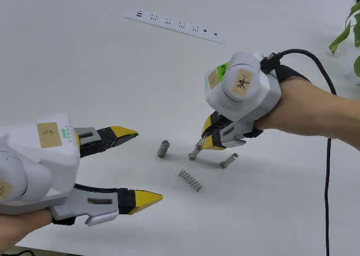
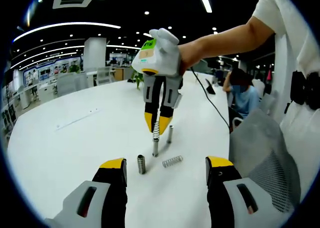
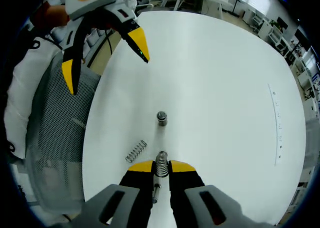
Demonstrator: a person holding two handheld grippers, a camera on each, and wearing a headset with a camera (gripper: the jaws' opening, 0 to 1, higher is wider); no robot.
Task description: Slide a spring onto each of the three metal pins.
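Observation:
My right gripper (image 1: pixel 209 140) is shut on a spring (image 1: pixel 201 142), holding it at the top of an upright metal pin (image 1: pixel 194 153). The left gripper view has that gripper (image 2: pixel 157 124) pointing down, with the spring (image 2: pixel 156 130) over the pin (image 2: pixel 155 149). In the right gripper view the spring (image 3: pixel 161 163) sits between my jaws (image 3: pixel 161 167). A second pin (image 1: pixel 163 149) stands to the left wearing a spring. A bare pin (image 1: pixel 229 160) stands to the right. One loose spring (image 1: pixel 190 180) lies on the table in front. My left gripper (image 1: pixel 138 166) hovers open at the lower left, holding nothing.
A white power strip (image 1: pixel 174 25) lies at the back of the white table (image 1: pixel 84 70). A black cable (image 1: pixel 328 155) runs down the right side from the right gripper. Green plant leaves (image 1: pixel 349 31) reach in at the far right edge.

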